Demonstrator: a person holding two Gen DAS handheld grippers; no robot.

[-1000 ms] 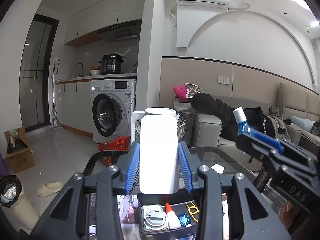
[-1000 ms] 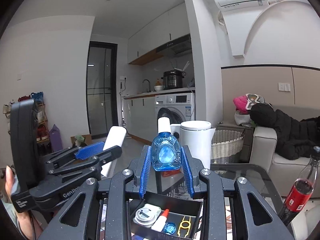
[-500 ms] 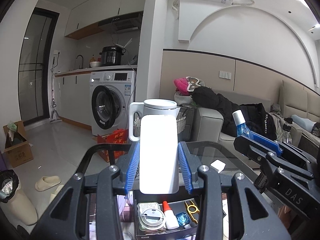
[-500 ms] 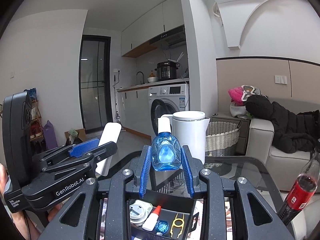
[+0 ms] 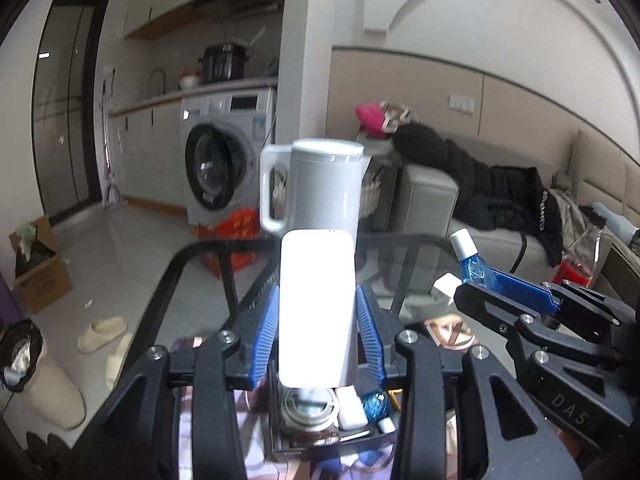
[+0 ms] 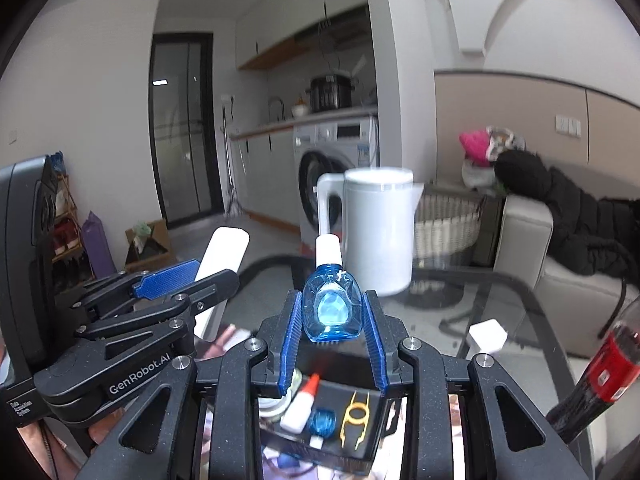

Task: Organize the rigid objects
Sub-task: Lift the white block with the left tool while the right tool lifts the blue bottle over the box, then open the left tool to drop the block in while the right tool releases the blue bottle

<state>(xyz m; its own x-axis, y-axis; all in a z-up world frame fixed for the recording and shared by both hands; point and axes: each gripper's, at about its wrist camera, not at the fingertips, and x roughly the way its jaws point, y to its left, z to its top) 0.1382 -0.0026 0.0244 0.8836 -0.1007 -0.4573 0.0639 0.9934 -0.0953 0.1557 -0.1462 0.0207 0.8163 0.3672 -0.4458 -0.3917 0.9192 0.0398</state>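
My left gripper [image 5: 316,316] is shut on a flat white case [image 5: 317,306], held upright above a black organizer box [image 5: 320,436]. The box holds a round tin, a white tube and a small blue bottle. My right gripper [image 6: 330,322] is shut on a blue eye-drop bottle [image 6: 330,306] with a white cap, above the same box [image 6: 360,388]. In the right wrist view the box shows a red-tipped white tube [image 6: 301,402] and yellow tweezers [image 6: 354,420]. Each gripper shows in the other's view: the right one [image 5: 480,292], the left one [image 6: 188,280].
A white kettle [image 5: 320,188] stands at the far side of the glass table [image 5: 400,264]. A cola bottle [image 6: 600,372] stands at the right. A small white block [image 6: 488,334] lies on the glass. A sofa, washing machine and floor clutter lie beyond.
Both grippers have come down and forward toward the black box, still holding their objects. The kettle and table now look nearer and the view is blurred by motion.
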